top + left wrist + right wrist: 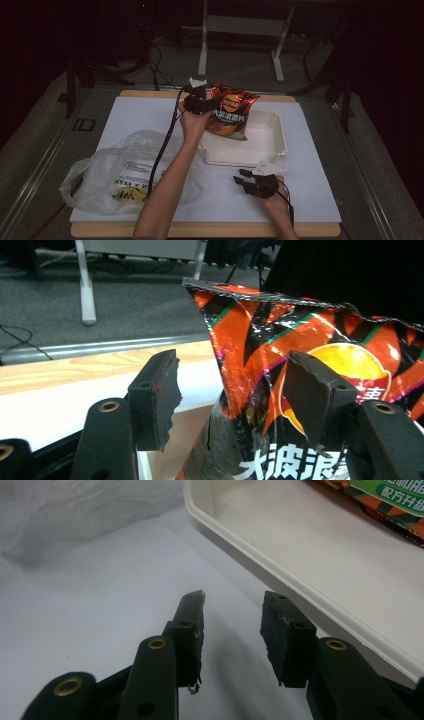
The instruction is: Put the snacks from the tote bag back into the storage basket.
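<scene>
A red and black chip bag (231, 114) leans in a white tray (281, 135), its top raised toward the far side. My left gripper (209, 100) is at the bag's upper left corner. In the left gripper view its jaws stand open with the bag's (260, 340) side edge between them; I cannot tell whether a pad touches the foil. My right gripper (239, 176) rests low over the white sheet just in front of the tray, open, with nothing between its fingers (234, 599). The tray rim (300, 585) runs close beside it, and the bag's lower end (395, 500) shows at the top right.
A crumpled clear plastic bag (125, 172) with printed paper inside lies at the left front, under my left forearm; its edge (75, 510) shows in the right gripper view. A white sheet (310, 190) covers the wooden table (200, 230). Stand legs (202, 50) rise beyond the table.
</scene>
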The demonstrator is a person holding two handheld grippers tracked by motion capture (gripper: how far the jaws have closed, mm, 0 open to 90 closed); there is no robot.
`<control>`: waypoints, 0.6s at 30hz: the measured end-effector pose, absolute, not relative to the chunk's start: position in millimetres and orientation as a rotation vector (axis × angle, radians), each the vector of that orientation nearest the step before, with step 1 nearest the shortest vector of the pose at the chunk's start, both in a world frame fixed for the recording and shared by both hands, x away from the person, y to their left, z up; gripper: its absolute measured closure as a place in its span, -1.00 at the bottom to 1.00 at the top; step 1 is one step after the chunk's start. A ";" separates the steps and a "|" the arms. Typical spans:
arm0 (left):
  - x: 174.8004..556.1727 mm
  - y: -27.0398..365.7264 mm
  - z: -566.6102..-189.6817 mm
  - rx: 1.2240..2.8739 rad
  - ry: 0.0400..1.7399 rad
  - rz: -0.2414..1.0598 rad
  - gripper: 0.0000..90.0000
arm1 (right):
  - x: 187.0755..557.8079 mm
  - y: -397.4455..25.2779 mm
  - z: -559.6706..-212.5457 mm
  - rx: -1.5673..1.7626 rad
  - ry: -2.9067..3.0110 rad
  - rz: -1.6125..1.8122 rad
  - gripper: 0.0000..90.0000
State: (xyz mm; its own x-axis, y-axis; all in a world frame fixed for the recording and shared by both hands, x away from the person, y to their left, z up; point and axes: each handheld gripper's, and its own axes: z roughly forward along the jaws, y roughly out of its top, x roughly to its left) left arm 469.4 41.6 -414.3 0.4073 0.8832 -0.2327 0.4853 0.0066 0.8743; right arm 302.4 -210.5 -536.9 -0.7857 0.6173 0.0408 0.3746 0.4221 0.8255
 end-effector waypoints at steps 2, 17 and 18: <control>465.5 39.4 -412.2 1.633 1.217 0.515 -0.02 | 302.5 -210.5 -536.9 0.864 2.412 1.296 0.36; 446.3 8.5 -410.3 1.719 0.987 0.552 0.71 | 302.8 -209.9 -537.1 0.862 2.417 1.289 0.35; 446.1 5.1 -411.3 1.729 0.977 0.543 0.71 | 302.8 -209.8 -537.1 0.862 2.417 1.289 0.35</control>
State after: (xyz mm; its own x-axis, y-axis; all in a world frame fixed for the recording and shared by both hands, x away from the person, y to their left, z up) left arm 446.1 5.1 -411.3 0.5671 0.8183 -0.0934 0.3521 -0.1384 0.9257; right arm 302.8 -209.8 -537.1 -0.7868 0.6159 0.0402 0.3766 0.4273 0.8220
